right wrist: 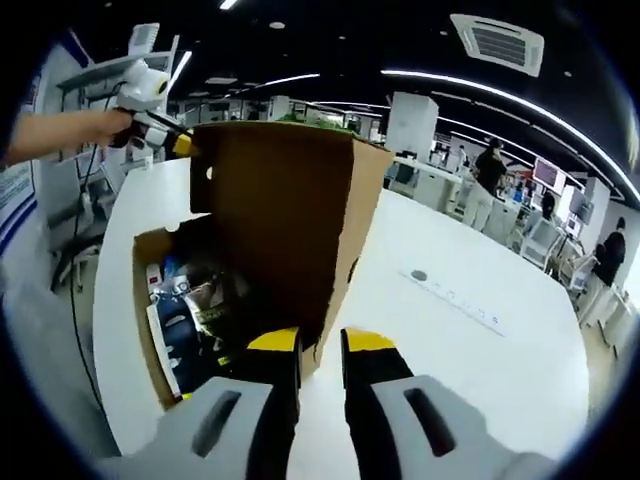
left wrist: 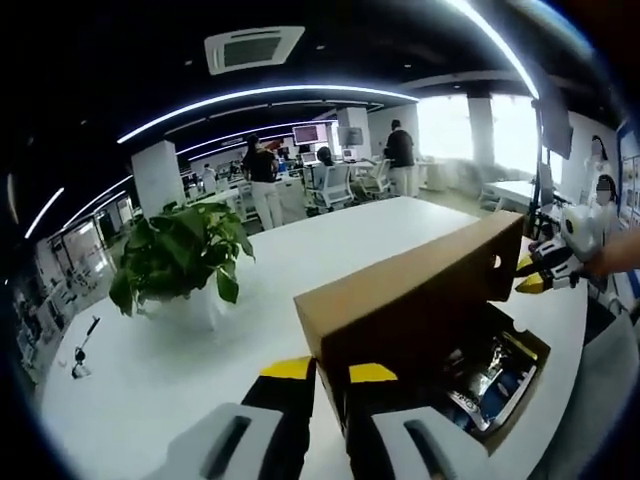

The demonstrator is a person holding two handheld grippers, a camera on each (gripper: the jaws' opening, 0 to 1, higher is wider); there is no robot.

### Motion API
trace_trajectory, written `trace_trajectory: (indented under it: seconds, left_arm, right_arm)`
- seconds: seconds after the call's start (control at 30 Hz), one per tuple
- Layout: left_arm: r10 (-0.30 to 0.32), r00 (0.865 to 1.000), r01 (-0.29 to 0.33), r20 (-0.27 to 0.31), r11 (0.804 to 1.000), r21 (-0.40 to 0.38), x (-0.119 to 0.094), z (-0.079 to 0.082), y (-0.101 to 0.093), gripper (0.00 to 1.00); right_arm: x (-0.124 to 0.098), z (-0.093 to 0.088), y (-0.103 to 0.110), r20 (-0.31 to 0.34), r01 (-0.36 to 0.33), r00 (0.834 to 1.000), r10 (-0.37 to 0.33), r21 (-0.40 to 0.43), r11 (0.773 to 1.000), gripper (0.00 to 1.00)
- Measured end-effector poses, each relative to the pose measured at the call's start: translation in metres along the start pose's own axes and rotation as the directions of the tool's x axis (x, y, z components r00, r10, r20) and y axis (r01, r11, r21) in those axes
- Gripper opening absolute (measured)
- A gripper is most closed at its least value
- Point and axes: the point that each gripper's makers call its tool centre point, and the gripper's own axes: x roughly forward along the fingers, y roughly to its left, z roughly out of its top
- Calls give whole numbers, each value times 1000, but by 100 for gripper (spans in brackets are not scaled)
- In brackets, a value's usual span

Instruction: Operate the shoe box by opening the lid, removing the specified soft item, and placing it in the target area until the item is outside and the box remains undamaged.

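The open shoe box (left wrist: pixel 420 300) sits just ahead of both hand-held grippers, left (left wrist: pixel 330 372) and right (right wrist: pixel 320 342), each with jaws slightly apart; the left gripper view adds a potted plant (left wrist: pixel 180 255).

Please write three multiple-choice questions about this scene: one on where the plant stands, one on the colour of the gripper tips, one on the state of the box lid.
1. Where is the potted plant?
A. on the white table
B. inside the box
C. on the floor

2. What colour are the tips of the left gripper?
A. red
B. yellow
C. green

3. How is the lid of the shoe box?
A. shut flat
B. taped
C. raised open

Answers: 1 A, it stands on the tabletop; 2 B, yellow pads show; 3 C, the lid stands up and the contents show.
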Motion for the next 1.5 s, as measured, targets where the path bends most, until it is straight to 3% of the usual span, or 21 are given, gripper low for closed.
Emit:
trace_trajectory:
  seconds: [0.7, 0.93, 1.1, 1.23, 1.5]
  left_arm:
    - [-1, 1000, 1, 8, 1000, -31, 22, 3, 6, 10]
    - [-8, 999, 11, 31, 994, -107, 30, 4, 10, 11]
    - [-7, 1000, 10, 23, 989, -148, 34, -12, 10, 18]
    - [-15, 1000, 18, 16, 976, -218, 34, -29, 8, 17]
    - [-8, 999, -2, -39, 969, -247, 36, -55, 8, 14]
  right_arm:
    - [28, -12, -7, -49, 33, 998, -28, 97, 995, 2]
    - [29, -11, -11, -54, 32, 998, -25, 130, 991, 1]
    - [31, -8, -13, -58, 34, 998, -27, 117, 993, 1]
    - [35, -6, -16, -63, 38, 998, -31, 122, 992, 1]
    - [40, -6, -20, -75, 34, 997, -25, 117, 993, 1]
